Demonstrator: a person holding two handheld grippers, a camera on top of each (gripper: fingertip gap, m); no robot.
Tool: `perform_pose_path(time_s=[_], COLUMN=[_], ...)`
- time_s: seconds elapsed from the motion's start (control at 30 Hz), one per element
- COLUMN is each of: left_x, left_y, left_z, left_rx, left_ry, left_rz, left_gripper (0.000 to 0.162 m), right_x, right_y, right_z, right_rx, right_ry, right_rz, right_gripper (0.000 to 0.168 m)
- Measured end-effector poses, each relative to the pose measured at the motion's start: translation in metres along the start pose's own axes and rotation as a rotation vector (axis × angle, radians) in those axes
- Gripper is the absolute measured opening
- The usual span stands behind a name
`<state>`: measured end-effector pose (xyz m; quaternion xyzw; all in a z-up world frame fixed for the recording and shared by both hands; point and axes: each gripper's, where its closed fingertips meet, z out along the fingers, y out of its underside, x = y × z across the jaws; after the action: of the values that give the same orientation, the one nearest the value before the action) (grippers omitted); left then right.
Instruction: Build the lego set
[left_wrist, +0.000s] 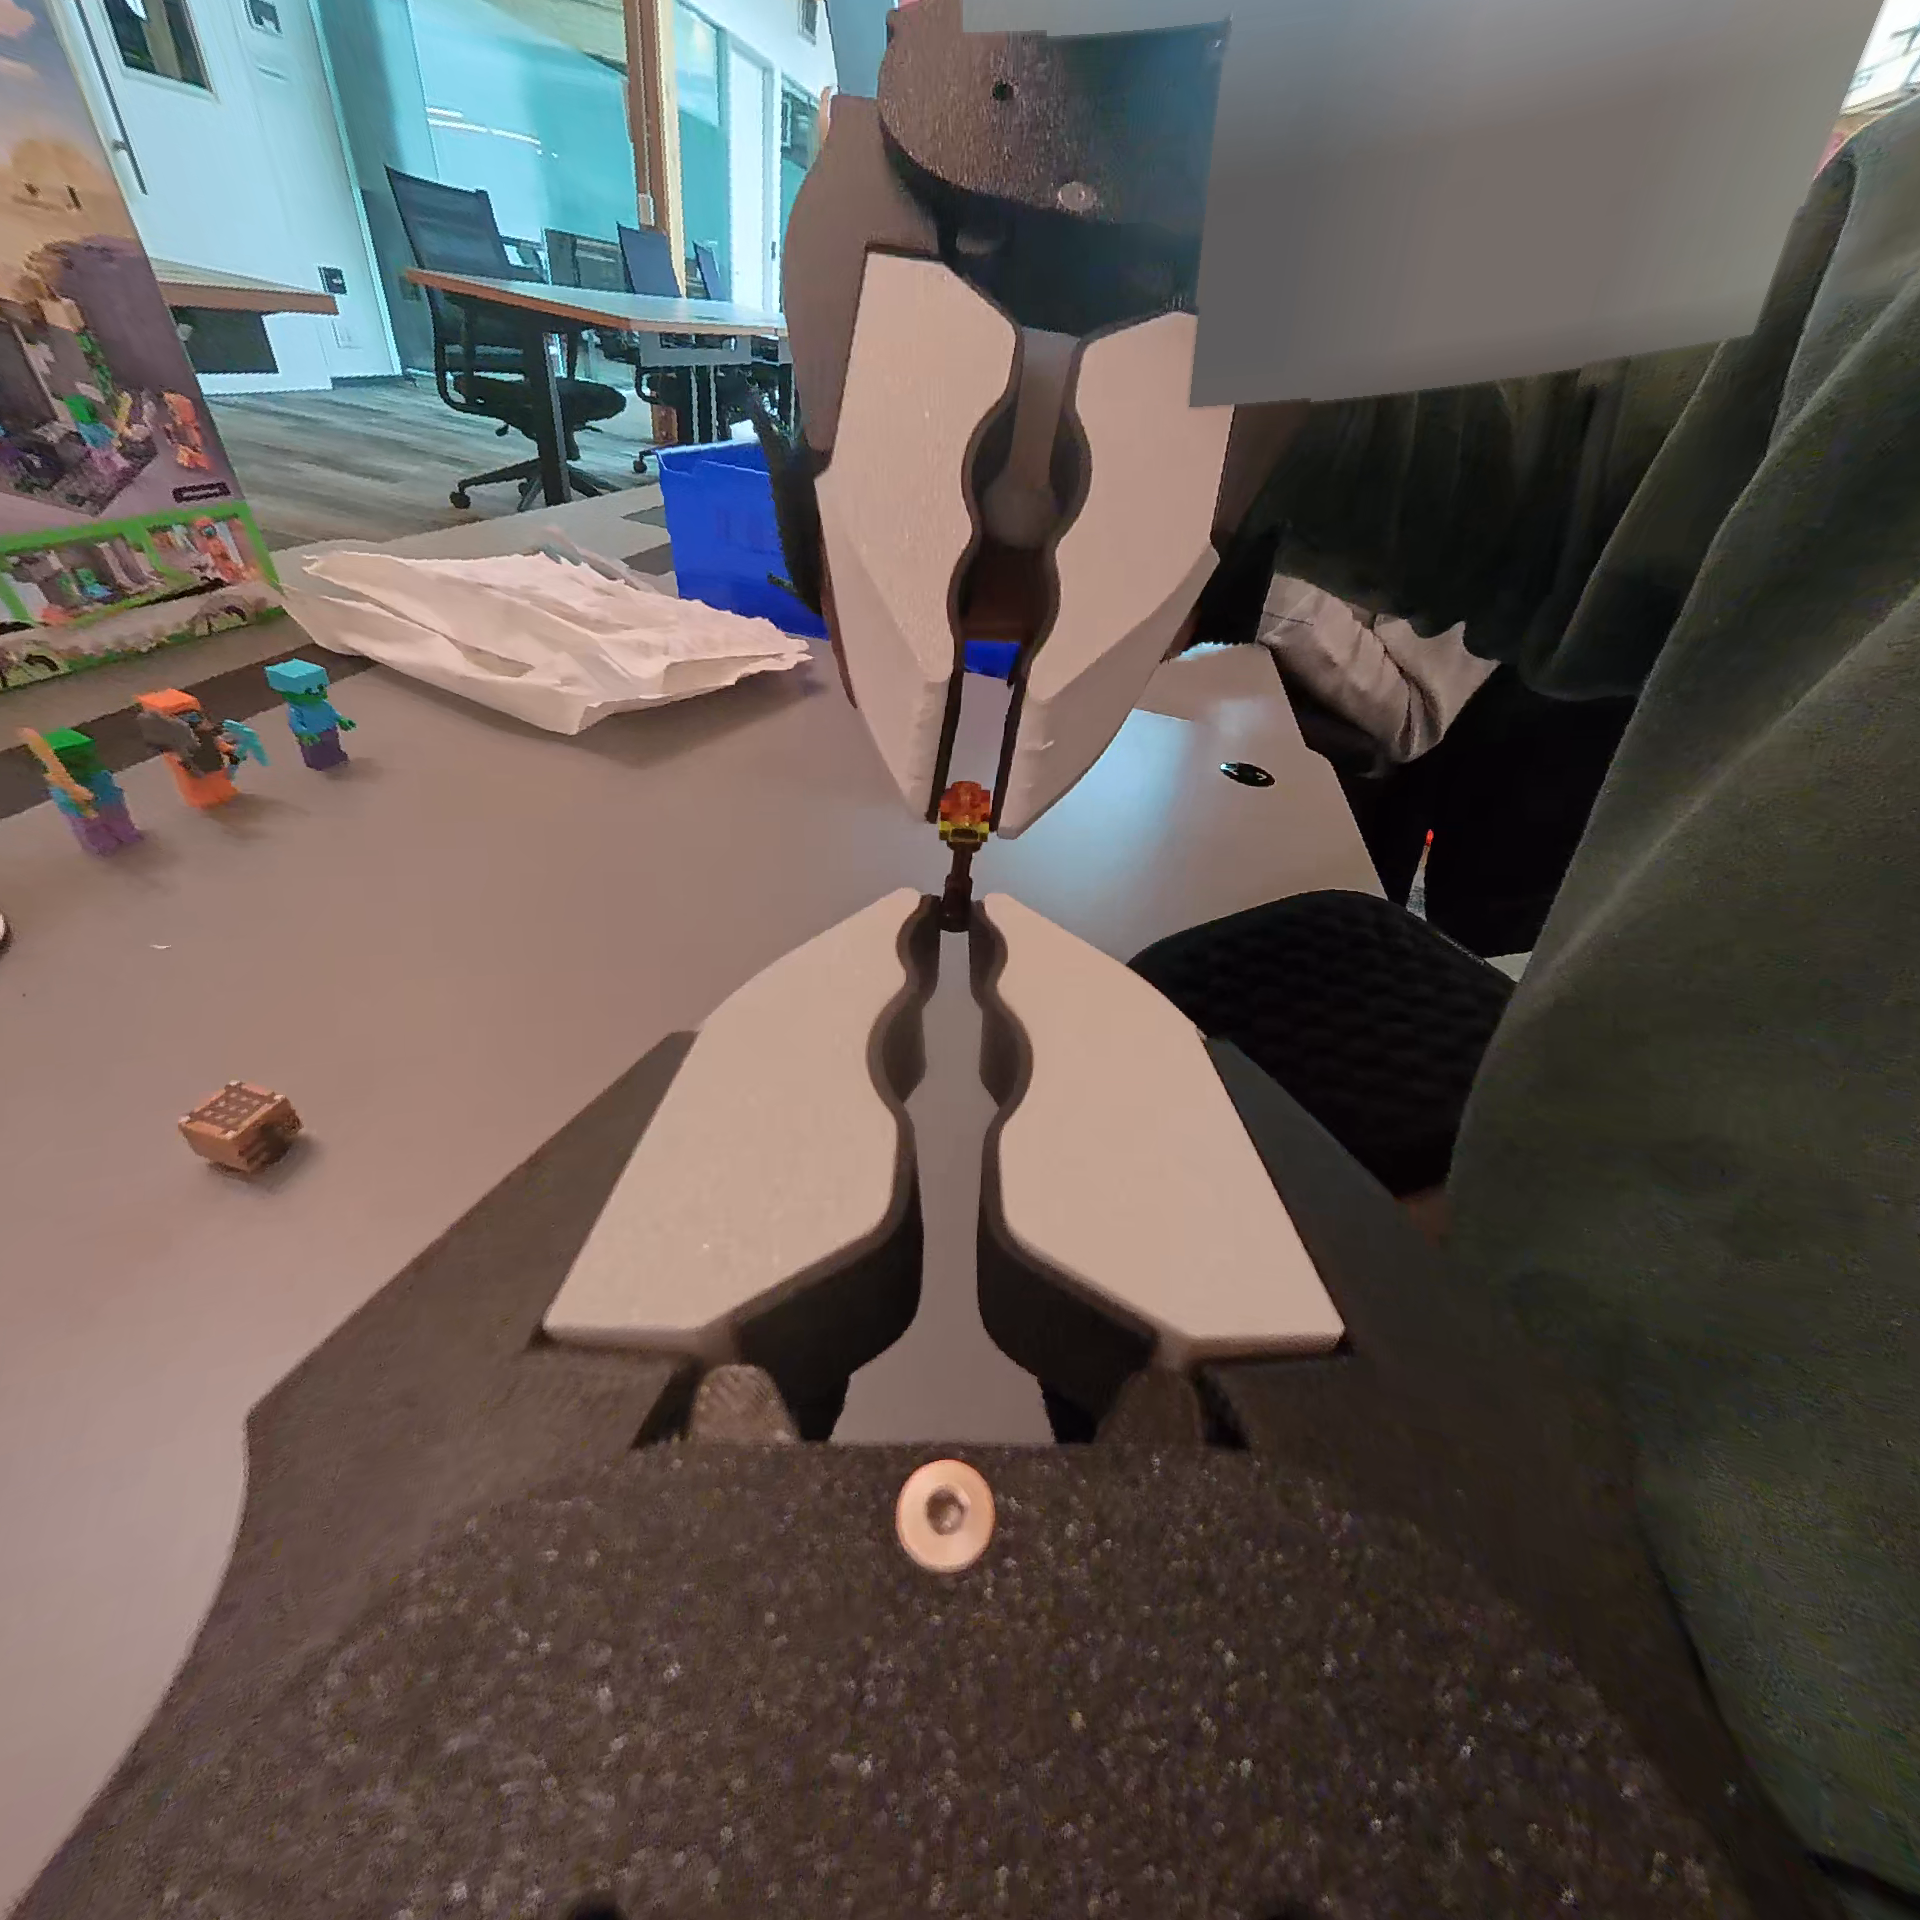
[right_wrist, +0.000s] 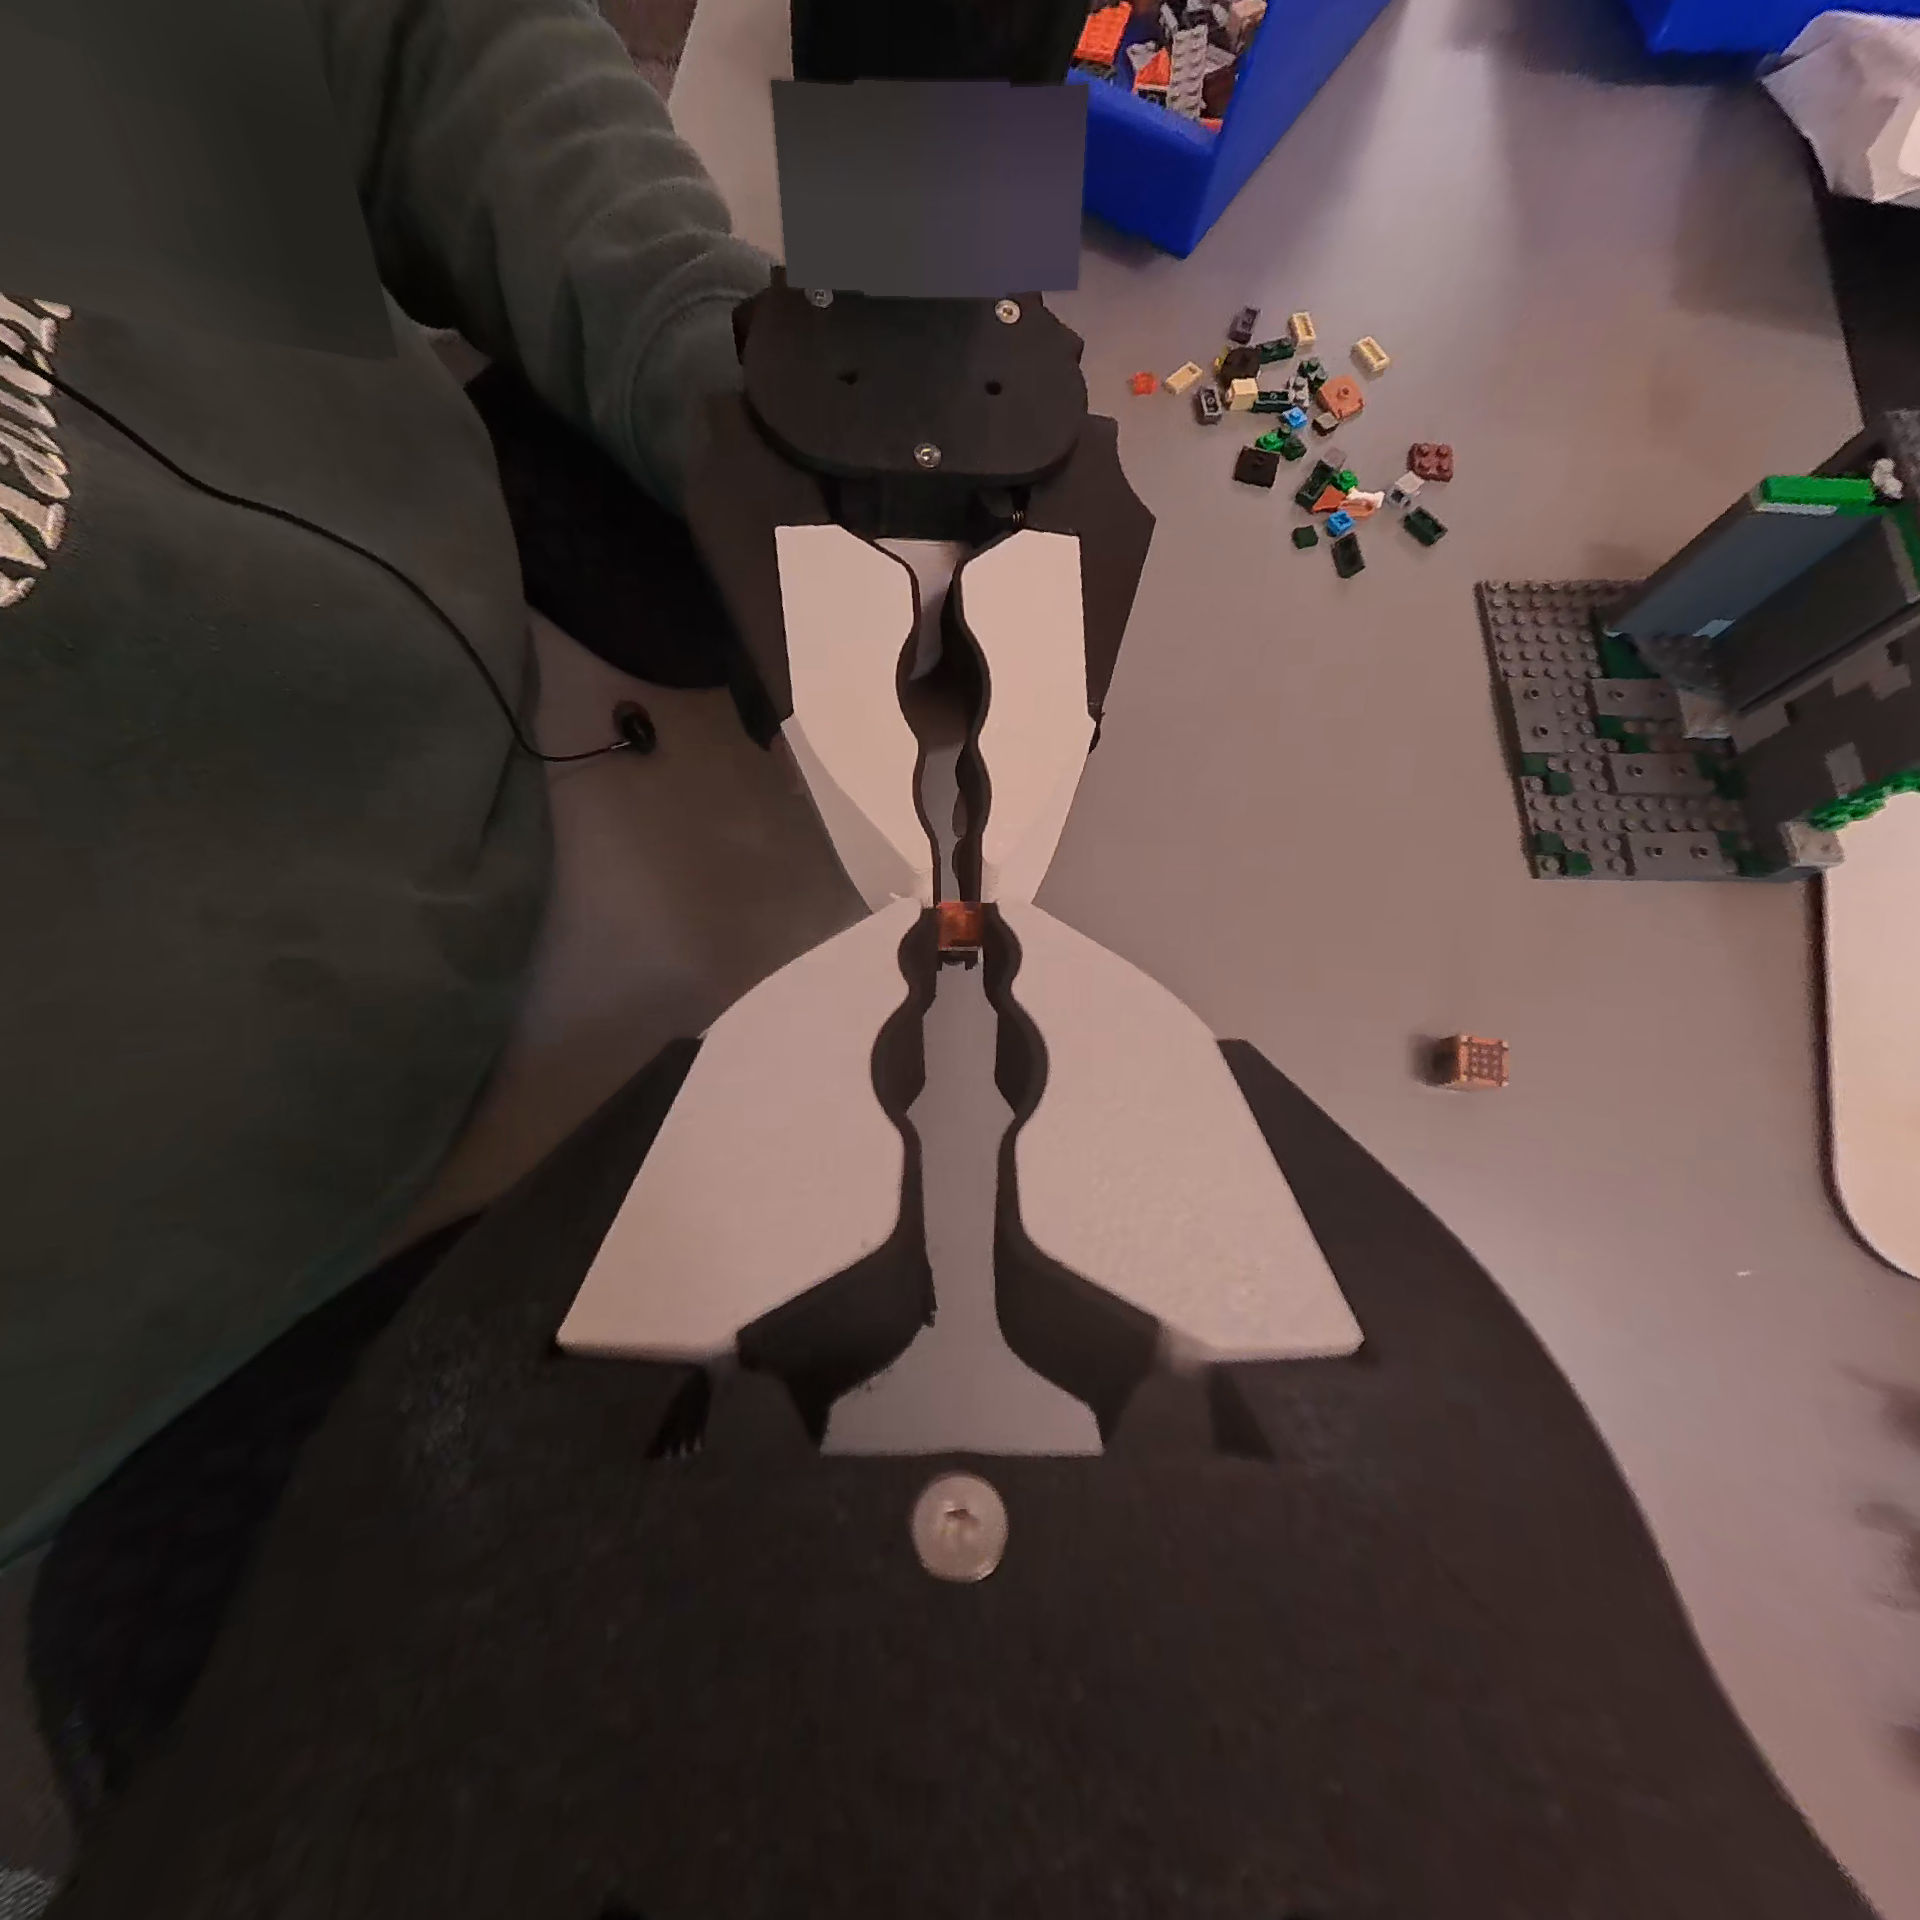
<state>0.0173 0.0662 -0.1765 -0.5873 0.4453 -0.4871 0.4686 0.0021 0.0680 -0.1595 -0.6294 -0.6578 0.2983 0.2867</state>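
Grainy black housing and smooth white wavy-edged fingers form the left gripper (left_wrist: 954, 906), its jaws pinched on a thin dark stick (left_wrist: 956, 891). Facing it tip to tip, the right gripper (left_wrist: 964, 821) clamps the stick's knobbly orange-and-yellow flame piece (left_wrist: 963, 811), above the matte grey table (left_wrist: 540, 935).

Below my claws spreads a smooth grey table (right_wrist: 1299, 914). On it lie a scatter of small loose bricks (right_wrist: 1311, 436), a little tan studded cube (right_wrist: 1465, 1062), a grey baseplate bearing a half-built green-and-grey structure (right_wrist: 1621, 769), a blue plastic bin of pieces (right_wrist: 1174, 156), crumpled white paper bags (left_wrist: 540, 634), three blocky figures (left_wrist: 197, 753) and the printed set box (left_wrist: 104, 416), which stands upright.
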Motion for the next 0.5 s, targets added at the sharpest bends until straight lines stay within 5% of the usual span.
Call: perform_pose_path(time_s=[0.5], left_x=[-0.0019], left_y=[-0.0062], left_z=[-0.0063], left_rx=[0.017], left_ry=[-0.005], left_rz=[0.002], left_gripper=[0.005], right_x=[0.0013], right_y=[-0.0092], right_z=[-0.001], right_rx=[0.002], right_ry=[0.008], right_rz=[-0.021], right_gripper=[0.009])
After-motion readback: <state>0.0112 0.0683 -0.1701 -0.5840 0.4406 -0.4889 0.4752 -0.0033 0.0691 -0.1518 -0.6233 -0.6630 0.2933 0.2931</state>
